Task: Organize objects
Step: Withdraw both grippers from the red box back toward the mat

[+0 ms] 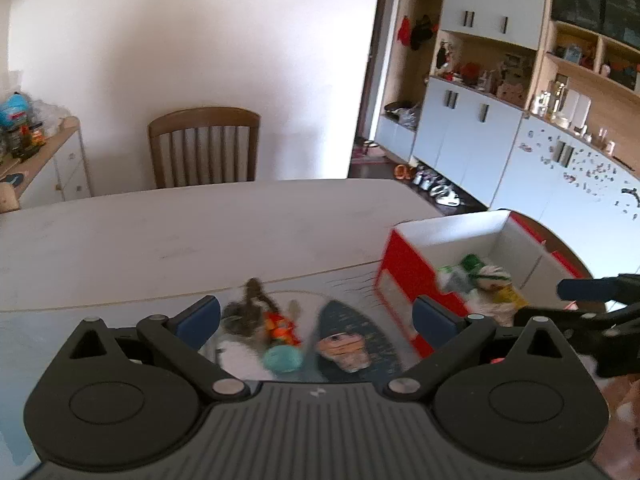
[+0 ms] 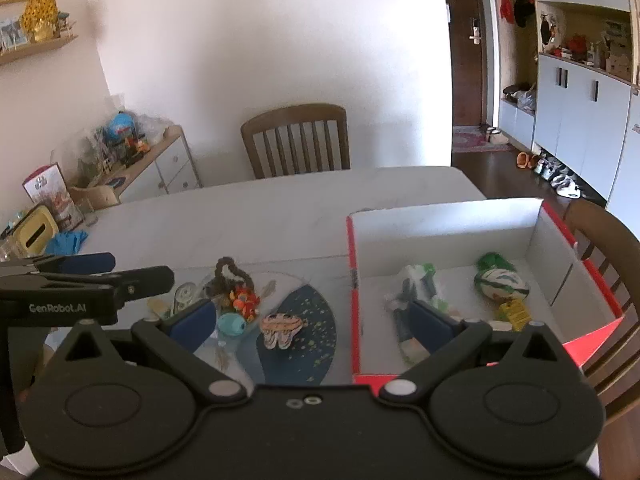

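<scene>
Both grippers hang with jaws released, nothing between them.
Left gripper (image 1: 316, 314) and right gripper (image 2: 312, 320) hover at lower frame over small toys (image 2: 240, 300) on the surface (image 2: 240, 216); these look light, soft, best pinched across the middle. Beyond, right of centre, the box (image 2: 452, 216) holds more.

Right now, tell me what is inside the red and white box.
Inside the box lie a green and white ball, a yellow tag beside it, and a green and white bundle. The right gripper covers the near part of its floor, so anything there is hidden.
</scene>
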{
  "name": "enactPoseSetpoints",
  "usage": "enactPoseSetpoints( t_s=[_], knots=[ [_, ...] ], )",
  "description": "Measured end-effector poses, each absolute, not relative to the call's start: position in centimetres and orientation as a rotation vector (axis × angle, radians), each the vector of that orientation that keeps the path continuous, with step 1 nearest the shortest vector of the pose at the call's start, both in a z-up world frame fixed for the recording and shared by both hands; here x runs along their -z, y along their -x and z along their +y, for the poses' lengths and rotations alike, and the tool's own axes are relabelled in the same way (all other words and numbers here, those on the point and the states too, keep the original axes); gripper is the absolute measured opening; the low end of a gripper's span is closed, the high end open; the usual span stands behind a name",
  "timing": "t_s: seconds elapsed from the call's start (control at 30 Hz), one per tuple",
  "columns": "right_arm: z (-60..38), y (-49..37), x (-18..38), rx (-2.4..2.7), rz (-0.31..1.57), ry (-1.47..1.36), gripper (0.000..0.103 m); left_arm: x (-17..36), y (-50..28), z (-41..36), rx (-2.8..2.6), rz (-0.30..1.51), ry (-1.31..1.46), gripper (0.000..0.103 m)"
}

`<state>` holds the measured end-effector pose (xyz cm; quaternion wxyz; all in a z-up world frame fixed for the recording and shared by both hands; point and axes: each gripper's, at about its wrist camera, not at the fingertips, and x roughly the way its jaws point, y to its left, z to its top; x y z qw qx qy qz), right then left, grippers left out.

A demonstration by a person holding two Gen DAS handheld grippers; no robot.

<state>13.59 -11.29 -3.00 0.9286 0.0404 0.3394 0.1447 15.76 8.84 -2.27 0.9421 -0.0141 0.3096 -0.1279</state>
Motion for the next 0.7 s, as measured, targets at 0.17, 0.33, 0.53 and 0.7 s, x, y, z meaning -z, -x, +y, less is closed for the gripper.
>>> enactPoseSetpoints(
  t_s=[0.17,0.33,0.53,0.7],
  knots=[
    [-9.8,-14.2,3.6,-0.307,0.725,-0.063,0.102,3.8,-15.9,11.1,0.254,0.653,0.027,0.103],
    [-8.1,-15.1,4.5,-0.323,0.763,-0.029,0.102,5.5,-16.4,13.0,0.223,0.683,0.029,0.103],
    [-5.9,-16.7,5.8,-0.345,0.802,0.032,0.101,7.8,-17.6,14.3,0.208,0.727,0.007,0.103],
    [-4.5,-18.4,7.2,-0.352,0.848,0.065,0.100,9.9,-18.6,15.3,0.187,0.757,-0.013,0.103]
  ],
)
